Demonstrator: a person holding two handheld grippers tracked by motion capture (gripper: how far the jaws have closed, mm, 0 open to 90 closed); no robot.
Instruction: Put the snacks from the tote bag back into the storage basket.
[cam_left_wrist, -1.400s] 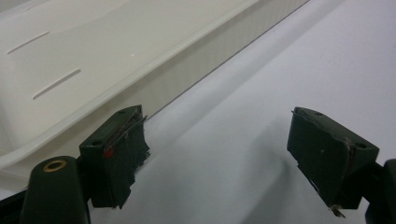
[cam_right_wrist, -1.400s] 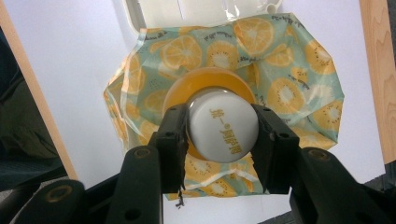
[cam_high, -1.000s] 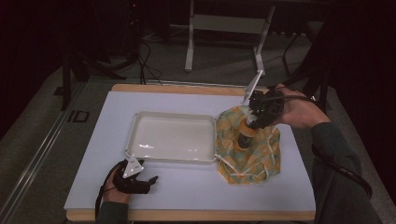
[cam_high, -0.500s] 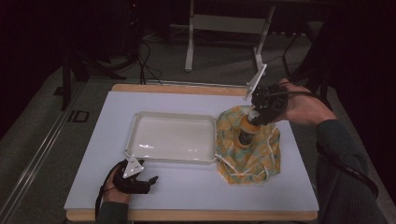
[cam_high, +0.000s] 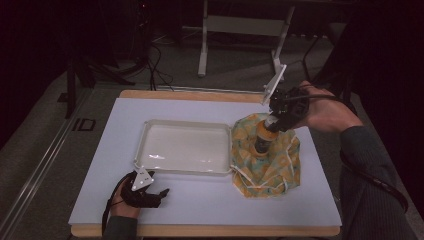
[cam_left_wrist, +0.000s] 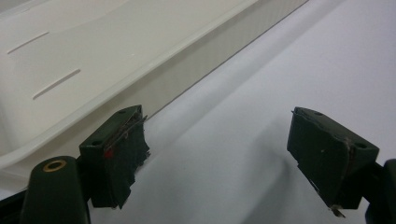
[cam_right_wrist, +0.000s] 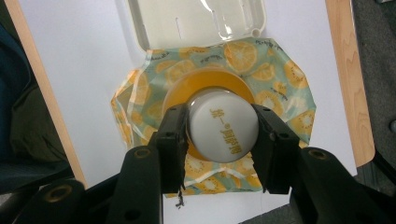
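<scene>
the left gripper (cam_high: 150, 192) is resting released on the near table (cam_high: 200, 210) beside the tray (cam_high: 183, 148). farther off, the right gripper (cam_right_wrist: 219, 135) is clenching the bottle (cam_right_wrist: 223, 125) cap, standing on the orange-print cloth (cam_high: 267, 165); lifting it probably comes next.

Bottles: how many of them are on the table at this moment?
1. The bottle stands upright on the orange-print bag, right of the white tray, with the right gripper closed on its white cap. The bag could hide more.
</scene>
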